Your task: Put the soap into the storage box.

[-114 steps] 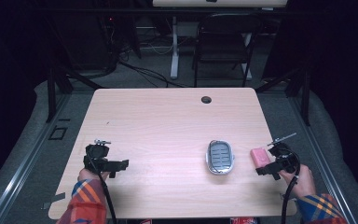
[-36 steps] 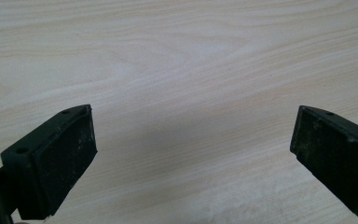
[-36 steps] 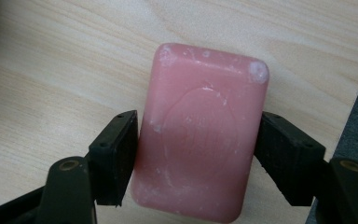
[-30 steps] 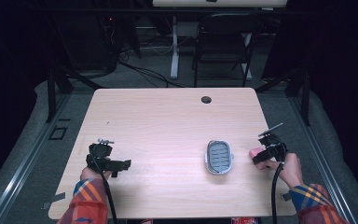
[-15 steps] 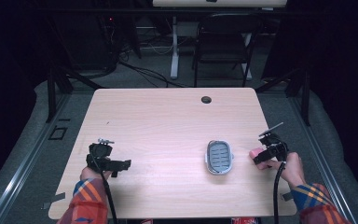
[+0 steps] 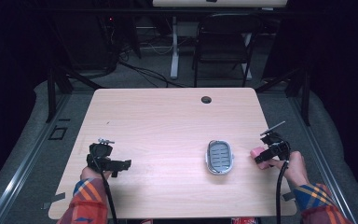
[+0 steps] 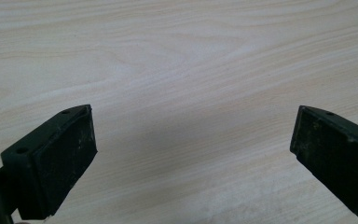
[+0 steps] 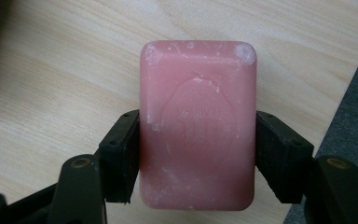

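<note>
Right gripper (image 8: 196,158) is clamped on the pink soap bar (image 8: 197,126), pads pressing its two long sides, embossed face toward the camera. From above, right gripper (image 6: 264,156) sits at about 4 o'clock on the table (image 6: 168,121), close to the right edge, soap bar (image 6: 257,152) sticking out of the jaws toward 9 o'clock. Soap dish (image 6: 219,157) lies on the table just beyond, at 9 o'clock of the soap, near but not touching. My left gripper (image 6: 121,164) sits at 8 o'clock on the table, well apart from the dish, pointing toward 3 o'clock. Left gripper (image 7: 193,140) jaws stand wide apart, bare wood between them.
</note>
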`<state>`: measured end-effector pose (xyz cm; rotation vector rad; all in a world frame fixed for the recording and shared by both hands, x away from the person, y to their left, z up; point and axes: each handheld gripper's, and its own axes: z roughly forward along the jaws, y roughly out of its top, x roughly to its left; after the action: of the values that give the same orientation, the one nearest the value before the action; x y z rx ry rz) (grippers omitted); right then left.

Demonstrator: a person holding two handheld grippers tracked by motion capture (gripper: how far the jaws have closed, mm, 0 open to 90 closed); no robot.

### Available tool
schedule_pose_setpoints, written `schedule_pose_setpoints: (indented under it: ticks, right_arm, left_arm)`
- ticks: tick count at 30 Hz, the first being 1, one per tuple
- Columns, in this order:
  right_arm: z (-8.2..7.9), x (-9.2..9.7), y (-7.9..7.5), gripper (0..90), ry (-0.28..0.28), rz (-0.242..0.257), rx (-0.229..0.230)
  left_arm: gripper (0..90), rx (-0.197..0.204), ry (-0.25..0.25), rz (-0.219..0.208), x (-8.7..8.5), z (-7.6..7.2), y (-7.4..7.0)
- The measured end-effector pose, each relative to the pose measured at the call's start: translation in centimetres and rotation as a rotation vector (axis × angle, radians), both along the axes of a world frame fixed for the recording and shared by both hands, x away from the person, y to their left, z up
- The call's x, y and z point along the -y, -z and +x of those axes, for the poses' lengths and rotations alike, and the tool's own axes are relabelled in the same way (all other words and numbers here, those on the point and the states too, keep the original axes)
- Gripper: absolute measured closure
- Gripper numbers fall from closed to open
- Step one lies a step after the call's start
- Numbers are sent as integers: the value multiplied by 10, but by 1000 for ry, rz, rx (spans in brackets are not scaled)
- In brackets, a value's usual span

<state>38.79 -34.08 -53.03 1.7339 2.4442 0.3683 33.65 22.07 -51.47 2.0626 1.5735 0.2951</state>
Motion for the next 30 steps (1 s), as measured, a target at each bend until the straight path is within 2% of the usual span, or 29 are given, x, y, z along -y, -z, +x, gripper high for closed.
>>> schedule_pose_setpoints:
  ticks: [2,7,9,15,20,22,25,26,30]
  right_arm:
    - [0,2,-2,375,-26,-17,-19]
    - [-2,-1,-5,375,-32,-20,-4]
    - [-1,-1,-7,375,-52,-30,-14]
    - [-2,-1,-9,376,-55,-32,-19]
    - [-4,-2,-10,376,-51,-36,6]
    - [-3,-3,-14,376,-77,-45,-15]
    - [-4,-5,-17,376,-73,-36,4]
    - [-4,-5,-19,376,-90,-48,2]
    - [-5,-6,-27,376,-106,-45,5]
  left_arm:
    - [2,1,2,0,0,0,0]
    - [2,2,0,-3,0,0,0]
    - [2,5,2,-1,0,-1,-1]
    - [2,0,1,-2,0,0,0]
    - [2,3,8,0,1,0,0]
    - [2,-3,7,-1,0,1,0]
    - [2,0,5,-2,1,1,0]
    - [2,0,7,0,1,1,0]
    - [2,0,9,1,1,1,0]
